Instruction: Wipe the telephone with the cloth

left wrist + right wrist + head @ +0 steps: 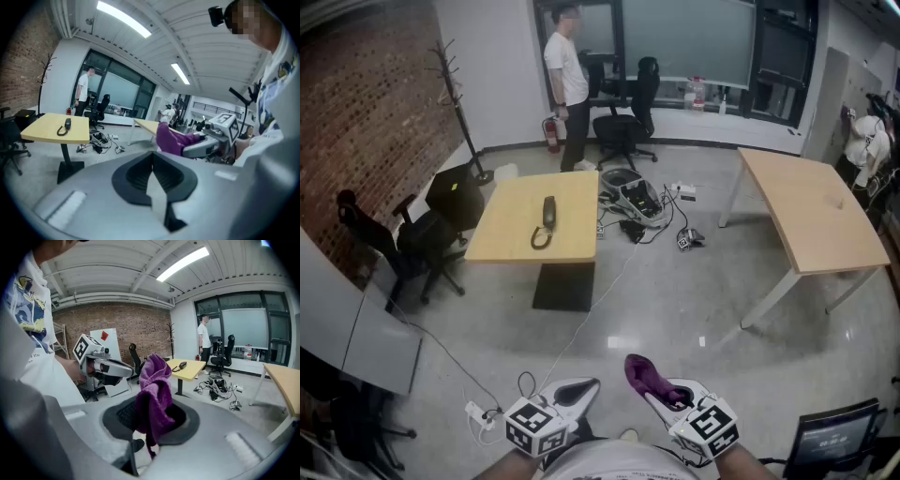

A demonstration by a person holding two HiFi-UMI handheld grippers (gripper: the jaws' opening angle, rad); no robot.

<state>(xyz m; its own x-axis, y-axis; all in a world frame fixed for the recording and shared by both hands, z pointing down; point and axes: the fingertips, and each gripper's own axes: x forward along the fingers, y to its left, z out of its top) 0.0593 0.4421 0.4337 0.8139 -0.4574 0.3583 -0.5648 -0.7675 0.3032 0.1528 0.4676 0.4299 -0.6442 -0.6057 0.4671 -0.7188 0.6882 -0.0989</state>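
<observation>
A dark telephone handset (547, 217) with a coiled cord lies on a small yellow table (511, 234), far ahead of me across the floor; it shows small in the left gripper view as the handset (66, 125) and in the right gripper view as the handset (181, 365). My right gripper (652, 384) is shut on a purple cloth (153, 397), which bunches up above the jaws and is the cloth (645, 378) in the head view. My left gripper (579, 392) is shut with nothing in it, close beside the right one. Both are held low near my body.
A person (569, 86) stands at the back by black office chairs (623, 117). A larger wooden table (811, 211) stands at the right. Cables and a bag (637, 202) lie on the floor between the tables. A coat stand (459, 112) and brick wall are at left.
</observation>
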